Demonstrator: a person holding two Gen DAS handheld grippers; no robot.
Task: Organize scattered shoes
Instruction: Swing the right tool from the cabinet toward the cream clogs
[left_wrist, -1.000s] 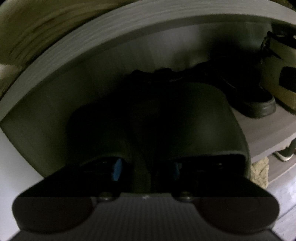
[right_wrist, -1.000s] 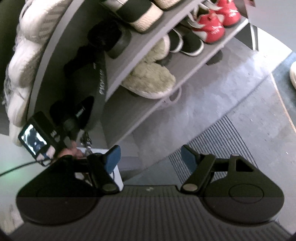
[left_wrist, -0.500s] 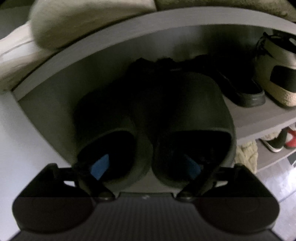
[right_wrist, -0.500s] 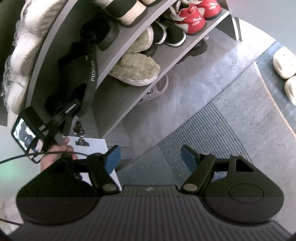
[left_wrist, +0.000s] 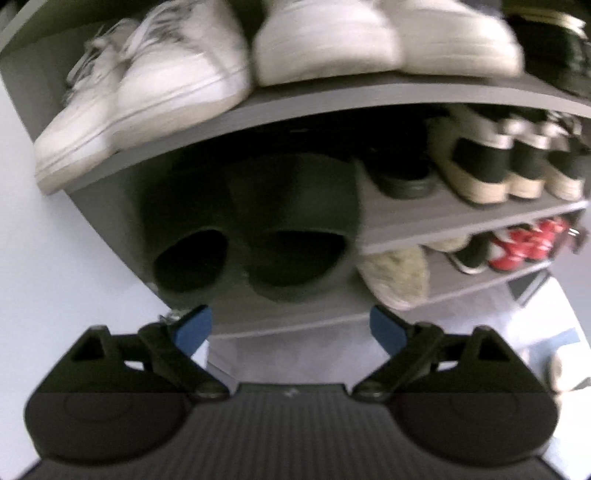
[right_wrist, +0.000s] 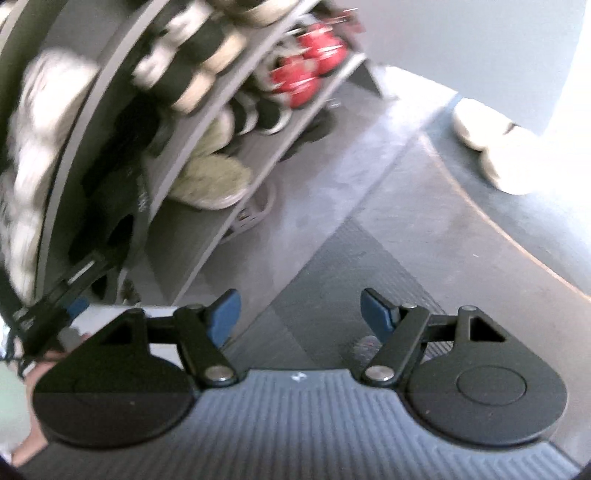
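Grey shoe rack (left_wrist: 436, 218), flat matte boards, several tiers.

Black slippers (left_wrist: 251, 229): one pair, smooth rubbery, rounded, heel openings facing out, side by side at the left end of the middle shelf; toes lost in shadow.

White sneakers (left_wrist: 155, 92): top shelf, leather-like, blurred.

Fuzzy slippers (left_wrist: 399, 273): pale, shaggy, lower shelf.

Red sneakers (left_wrist: 524, 243): lower shelf, far right, small and blurred.

Cream clogs (right_wrist: 491, 147): chunky, on the grey floor away from the rack, partly washed out by glare.

Left gripper (left_wrist: 290, 326): blue pads, jaws opening, released, nothing between them, just short of the black slippers.

Right gripper (right_wrist: 301, 314): jaws apart, empty, over a ribbed mat (right_wrist: 332, 273).
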